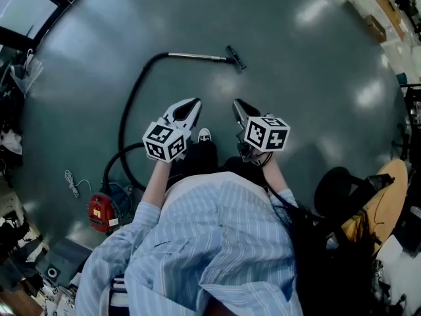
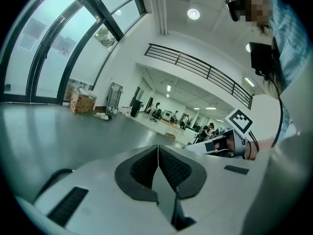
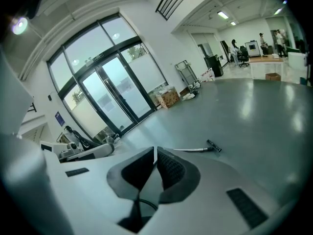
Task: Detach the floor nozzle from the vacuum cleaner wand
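Head view: two grippers are held out over the grey floor (image 1: 316, 64). The left gripper (image 1: 193, 105) and the right gripper (image 1: 237, 104) sit side by side, each with one marker cube, left (image 1: 164, 141) and right (image 1: 266, 133). One floor nozzle (image 1: 235, 57) lies on the floor ahead of both tips and well apart from them, a little nearer the right gripper's line. It is joined to one metal wand (image 1: 197, 56), which runs left from the nozzle. One black hose (image 1: 129, 104) curves from the wand's far end back toward one red vacuum body (image 1: 100, 211), well behind and left of the nozzle. One shoe tip (image 1: 204, 135) shows between the grippers. This is the only view that shows the vacuum body.

Left gripper view: the jaws are pressed together with nothing between them. The nozzle and wand do not show here. Instead there is a glass wall (image 2: 44, 48), one cardboard box (image 2: 83, 102), and the right gripper to the right.

Right gripper view: these jaws also meet, a hairline seam between the pads, and grip nothing. The nozzle lies on the floor beyond the jaw tips and to their right, apart from them, with the wand running left from it toward the tips. The left gripper shows at the left edge, far left of the nozzle.
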The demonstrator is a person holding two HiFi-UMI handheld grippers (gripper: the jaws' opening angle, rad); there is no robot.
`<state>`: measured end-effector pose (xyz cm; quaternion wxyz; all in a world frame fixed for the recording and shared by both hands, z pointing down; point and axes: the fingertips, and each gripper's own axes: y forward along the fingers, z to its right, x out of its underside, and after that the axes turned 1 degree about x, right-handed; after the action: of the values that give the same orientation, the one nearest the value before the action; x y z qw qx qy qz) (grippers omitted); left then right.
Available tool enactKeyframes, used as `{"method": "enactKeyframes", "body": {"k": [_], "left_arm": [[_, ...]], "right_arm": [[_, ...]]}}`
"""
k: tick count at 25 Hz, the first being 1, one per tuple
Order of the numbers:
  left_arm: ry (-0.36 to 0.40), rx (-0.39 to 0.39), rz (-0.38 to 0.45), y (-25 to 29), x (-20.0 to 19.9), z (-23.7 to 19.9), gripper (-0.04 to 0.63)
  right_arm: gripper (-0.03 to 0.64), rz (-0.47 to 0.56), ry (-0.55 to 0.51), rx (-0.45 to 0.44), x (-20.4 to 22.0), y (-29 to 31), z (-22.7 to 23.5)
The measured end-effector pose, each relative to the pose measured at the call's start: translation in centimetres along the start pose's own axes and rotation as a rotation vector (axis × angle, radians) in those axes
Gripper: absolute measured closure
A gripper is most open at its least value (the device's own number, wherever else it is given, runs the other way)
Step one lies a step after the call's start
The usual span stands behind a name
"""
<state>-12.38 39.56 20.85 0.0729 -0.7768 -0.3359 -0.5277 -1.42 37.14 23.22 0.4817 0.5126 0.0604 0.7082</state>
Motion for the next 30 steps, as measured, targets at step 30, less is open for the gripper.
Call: {"method": "enactKeyframes", "body": {"k": [30], "left_arm": [[-0.112, -0.013, -0.045, 23.1, -6.7, -8.2, 0.606]], "right_arm": [[0.591, -0.077, 0.022, -0.003, -16.9, 10.5, 16.6]]}}
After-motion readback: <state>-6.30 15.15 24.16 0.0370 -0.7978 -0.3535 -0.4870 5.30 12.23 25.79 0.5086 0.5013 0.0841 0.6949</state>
